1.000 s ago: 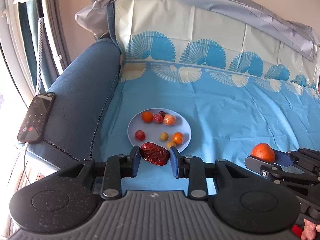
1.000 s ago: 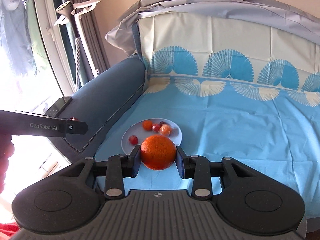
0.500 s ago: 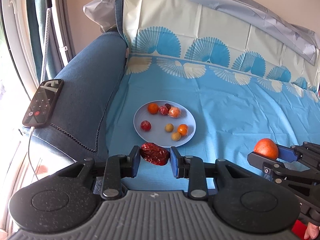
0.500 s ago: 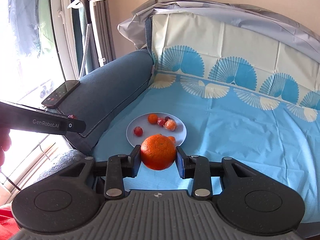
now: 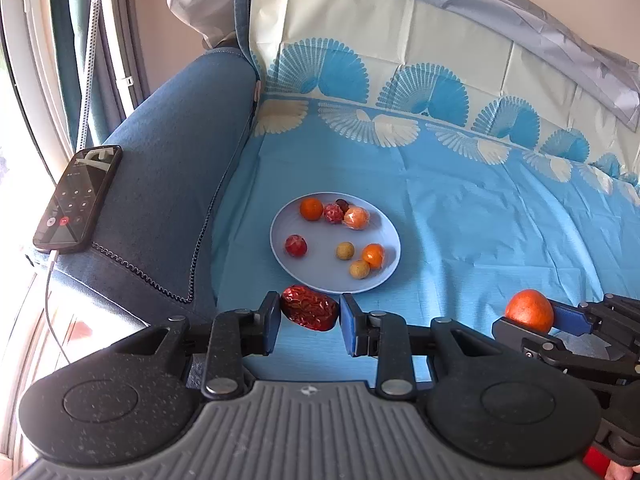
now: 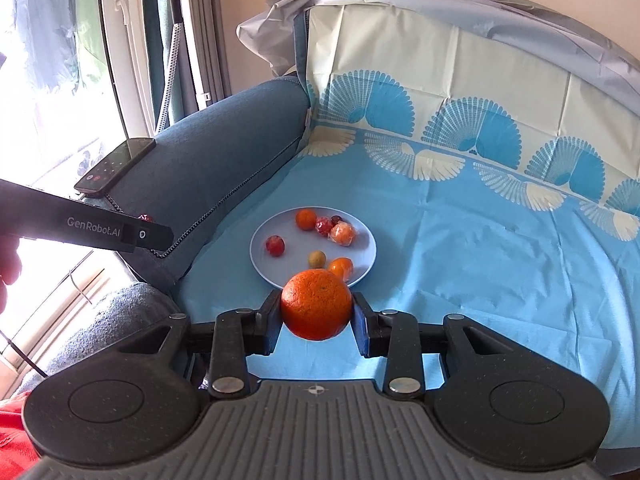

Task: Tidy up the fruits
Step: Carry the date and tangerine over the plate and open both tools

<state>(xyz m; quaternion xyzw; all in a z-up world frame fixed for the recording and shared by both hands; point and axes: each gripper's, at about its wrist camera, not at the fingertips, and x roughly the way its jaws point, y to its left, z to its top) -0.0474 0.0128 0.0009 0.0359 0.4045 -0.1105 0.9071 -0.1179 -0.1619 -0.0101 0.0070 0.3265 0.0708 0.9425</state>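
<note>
My left gripper (image 5: pixel 309 322) is shut on a wrinkled dark red date (image 5: pixel 309 313), held above the blue sheet just before the near rim of a pale blue plate (image 5: pixel 280 240). The plate holds several small fruits: oranges, red ones and yellow-brown ones. My right gripper (image 6: pixel 317 317) is shut on a large orange (image 6: pixel 316 303), held above the sheet before the plate (image 6: pixel 260 246). In the left wrist view the right gripper (image 5: pixel 532 320) with its orange (image 5: pixel 529 309) is at the right. The left gripper's side (image 6: pixel 120 234) crosses the left of the right wrist view.
The plate lies on a sofa seat covered by a blue patterned sheet (image 5: pixel 480 220). A blue armrest (image 5: pixel 168 168) at the left carries a phone (image 5: pixel 78 198) with a cable. A window and curtains (image 6: pixel 60 60) are further left.
Both grippers have drawn back and up from the plate, so it looks farther away and more of the armrest and phone shows. Each still holds its fruit.
</note>
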